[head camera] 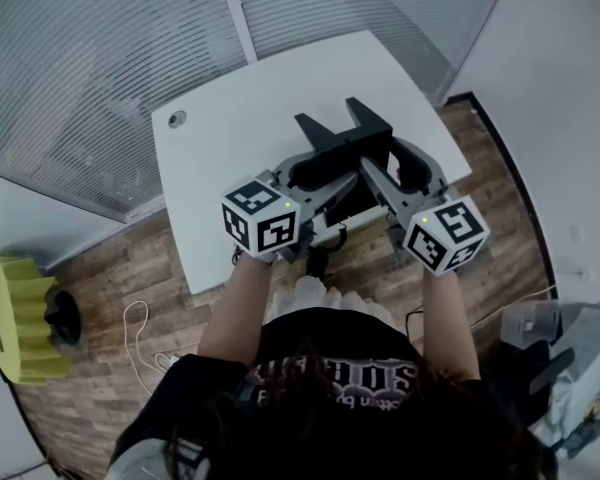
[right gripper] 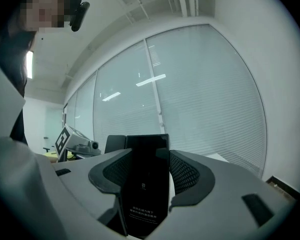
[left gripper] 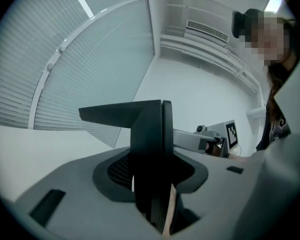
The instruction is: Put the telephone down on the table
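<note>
The left gripper (left gripper: 165,134) is clamping the telephone (right gripper: 146,184) edge-on, one dark jaw lying flat against its back. The right gripper (right gripper: 147,151) is meeting it from the other side, the telephone's dark screen standing upright and filling the gap between its jaws from pad to pad. Both grippers are converging on the telephone, holding it up over the near side of the white table (head camera: 260,98). Slatted blinds (head camera: 100,58) are showing beyond the table's far edge, with wooden floor (head camera: 120,268) below.
</note>
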